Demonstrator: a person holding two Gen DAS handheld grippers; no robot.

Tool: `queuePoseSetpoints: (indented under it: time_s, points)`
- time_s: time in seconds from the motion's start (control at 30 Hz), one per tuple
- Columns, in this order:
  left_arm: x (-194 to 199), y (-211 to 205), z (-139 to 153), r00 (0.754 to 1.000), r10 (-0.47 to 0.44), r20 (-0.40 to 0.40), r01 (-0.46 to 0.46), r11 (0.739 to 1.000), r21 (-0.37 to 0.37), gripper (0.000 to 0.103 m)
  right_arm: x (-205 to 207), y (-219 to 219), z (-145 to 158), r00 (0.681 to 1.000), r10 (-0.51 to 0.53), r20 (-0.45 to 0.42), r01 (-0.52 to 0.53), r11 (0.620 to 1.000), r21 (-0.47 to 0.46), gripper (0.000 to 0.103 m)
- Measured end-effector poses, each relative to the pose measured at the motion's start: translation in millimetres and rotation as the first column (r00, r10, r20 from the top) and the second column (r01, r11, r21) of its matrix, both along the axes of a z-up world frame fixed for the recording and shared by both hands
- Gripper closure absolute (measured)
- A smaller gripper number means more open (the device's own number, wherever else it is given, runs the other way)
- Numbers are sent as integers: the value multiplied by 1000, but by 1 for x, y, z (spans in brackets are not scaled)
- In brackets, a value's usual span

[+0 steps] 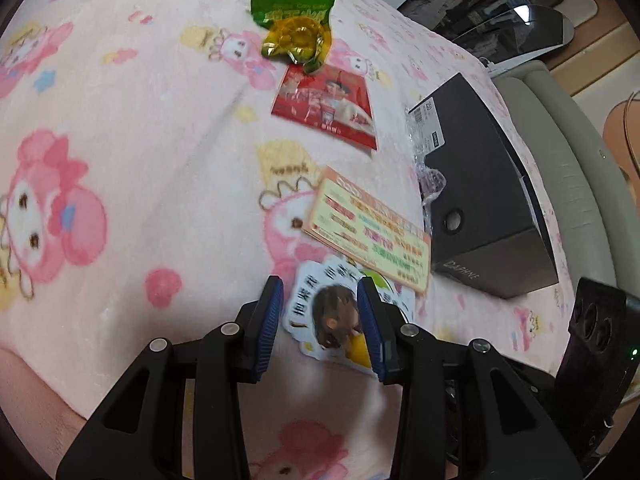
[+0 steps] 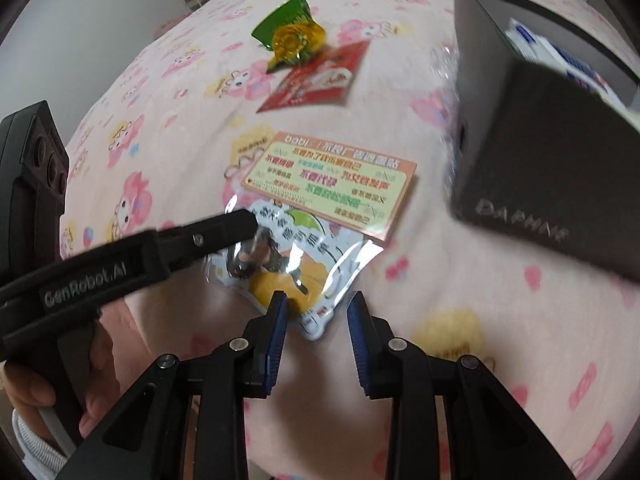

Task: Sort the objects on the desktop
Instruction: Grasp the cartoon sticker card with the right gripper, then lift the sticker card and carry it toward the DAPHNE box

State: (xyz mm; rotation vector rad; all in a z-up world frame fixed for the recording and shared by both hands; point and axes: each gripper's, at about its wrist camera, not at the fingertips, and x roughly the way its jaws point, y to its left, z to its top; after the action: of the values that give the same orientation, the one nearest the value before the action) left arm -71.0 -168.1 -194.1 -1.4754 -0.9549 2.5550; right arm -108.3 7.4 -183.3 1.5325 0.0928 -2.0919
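A white cartoon sticker in a clear sleeve (image 1: 324,312) (image 2: 288,252) lies on the pink blanket, partly under an orange-edged card (image 1: 372,228) (image 2: 332,180). My left gripper (image 1: 320,320) is open with its jaws either side of the sticker, just above it. My right gripper (image 2: 318,332) is open at the sticker's near corner. Farther off lie a red packet (image 1: 326,108) (image 2: 316,80) and a green-and-yellow wrapper (image 1: 296,28) (image 2: 292,36).
A dark open box marked DAPHNE (image 1: 488,200) (image 2: 540,152) stands at the right, with items inside and crumpled clear plastic (image 1: 428,172) beside it. The pink cartoon blanket (image 1: 140,140) (image 2: 460,300) covers the surface. The left gripper's arm (image 2: 120,264) crosses the right wrist view.
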Motion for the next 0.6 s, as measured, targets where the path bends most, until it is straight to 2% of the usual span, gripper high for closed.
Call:
queuePoseSetpoints:
  time_s: [0.07, 0.13, 0.2, 0.3, 0.37, 0.43, 0.5, 0.6]
  points:
    - [-5, 0, 7, 999, 21, -39, -24, 997, -69, 57, -6, 9, -1, 998, -52, 39, 54, 998, -44, 76]
    - [-14, -1, 3, 999, 18, -34, -21, 996, -85, 57, -13, 17, -2, 992, -101, 70, 106, 991, -79, 75]
    - [-20, -2, -9, 1000, 10, 7, -10, 999, -53, 57, -17, 17, -3, 991, -119, 65, 123, 990, -71, 74]
    - [-21, 0, -11, 1000, -14, 4, 14, 999, -45, 57, -18, 12, -12, 991, -110, 80, 115, 991, -65, 72]
    - [-20, 4, -12, 999, -53, -3, 53, 999, -14, 57, -17, 13, -10, 990, -108, 86, 115, 990, -78, 72]
    - [-15, 12, -10, 997, -82, 0, 82, 996, -22, 57, -15, 15, -7, 990, -107, 90, 115, 989, -93, 72]
    - [-7, 19, -7, 994, -107, 4, 107, 993, -52, 62, -14, 18, -4, 990, -106, 94, 116, 987, -108, 72]
    - [7, 28, -3, 991, -135, 11, 135, 990, -36, 65, -12, 22, 0, 990, -104, 99, 117, 985, -130, 72]
